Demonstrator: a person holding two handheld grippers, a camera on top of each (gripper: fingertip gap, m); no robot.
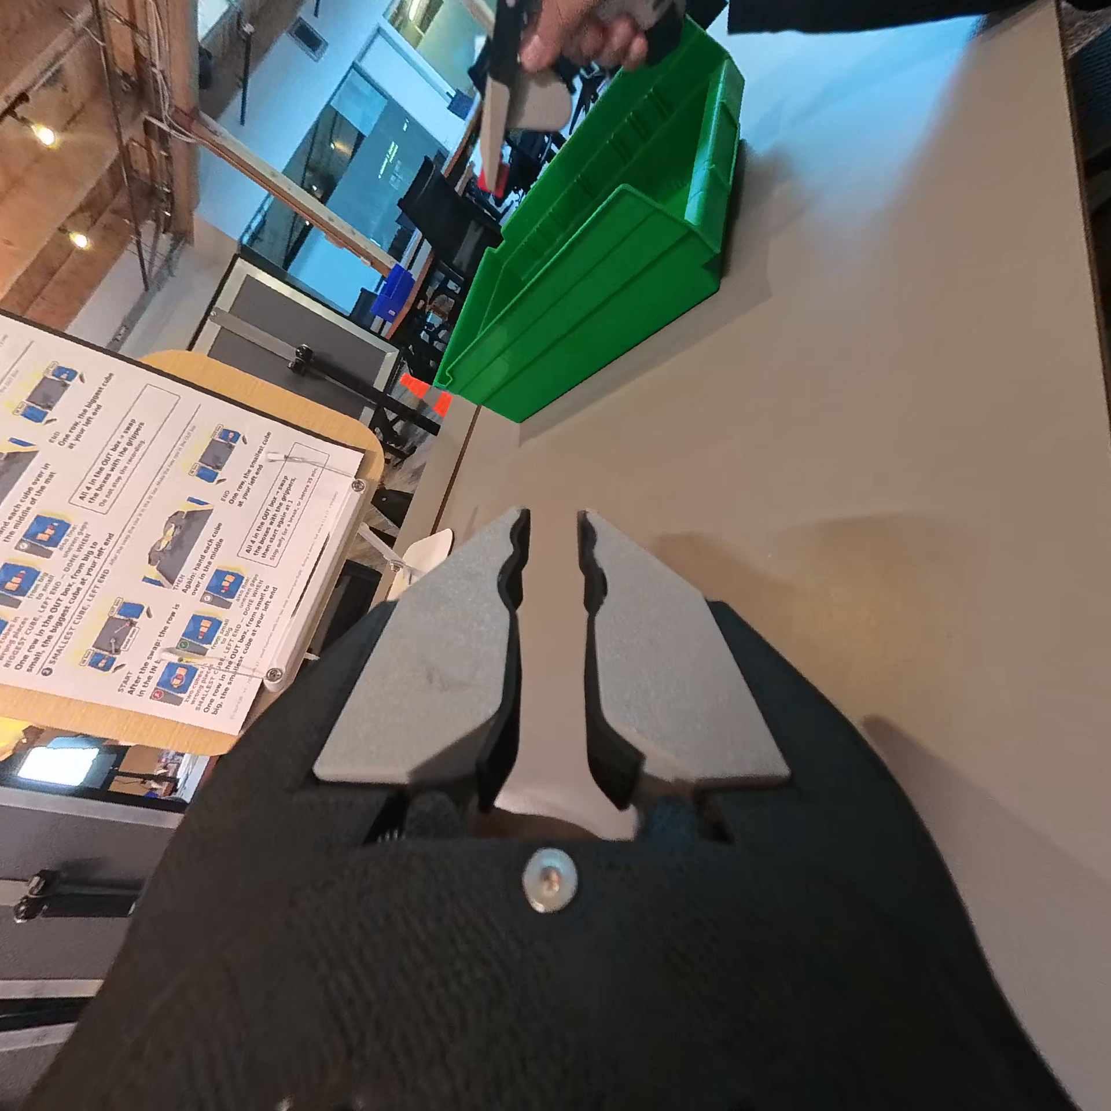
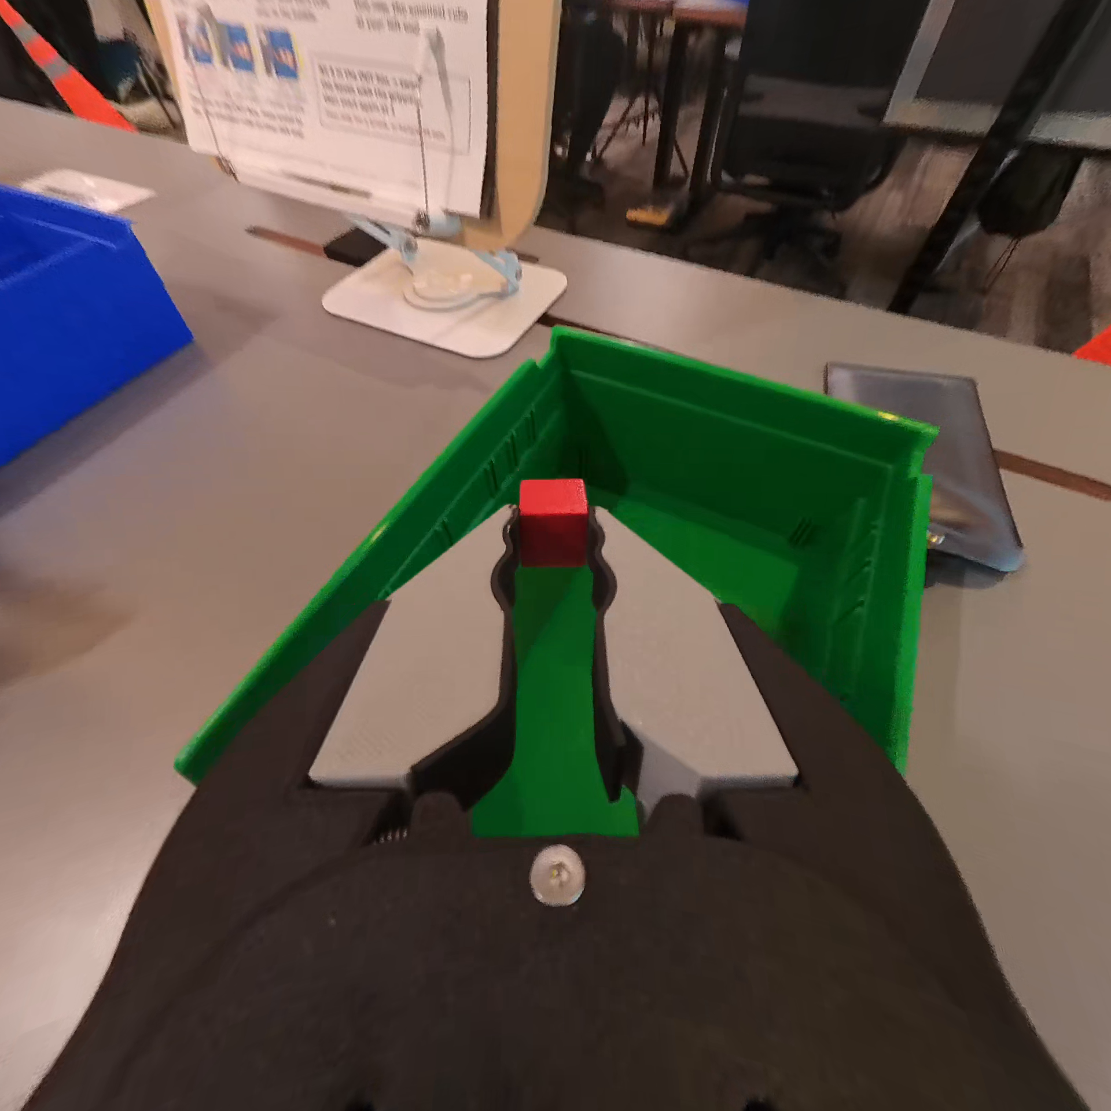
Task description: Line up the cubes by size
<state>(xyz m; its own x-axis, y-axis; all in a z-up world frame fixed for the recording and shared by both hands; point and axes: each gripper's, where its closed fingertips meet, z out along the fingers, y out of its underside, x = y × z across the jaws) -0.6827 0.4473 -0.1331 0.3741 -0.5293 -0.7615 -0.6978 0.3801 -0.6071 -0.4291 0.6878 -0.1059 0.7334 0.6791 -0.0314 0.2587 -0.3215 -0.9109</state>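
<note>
My right gripper (image 2: 553,522) has its fingers clamped on a small red cube (image 2: 552,522), pinched right at the tips, one finger against each side face. The cube hangs over the inside of the green plastic bin (image 2: 721,421), near its far left corner; I can't tell whether it touches the bin floor. I see no other cube in the part of the bin that shows. The bin sits on the grey tabletop (image 2: 300,451), with a blue plastic bin (image 2: 78,324) well off to the left and a white-based stand holding a printed instruction sheet (image 2: 336,90) beyond. A dark flat tablet-like slab (image 2: 938,457) lies just behind the green bin. My left gripper (image 1: 553,523) hovers over bare tabletop, tilted sideways, fingers slightly parted and holding nothing.
</note>
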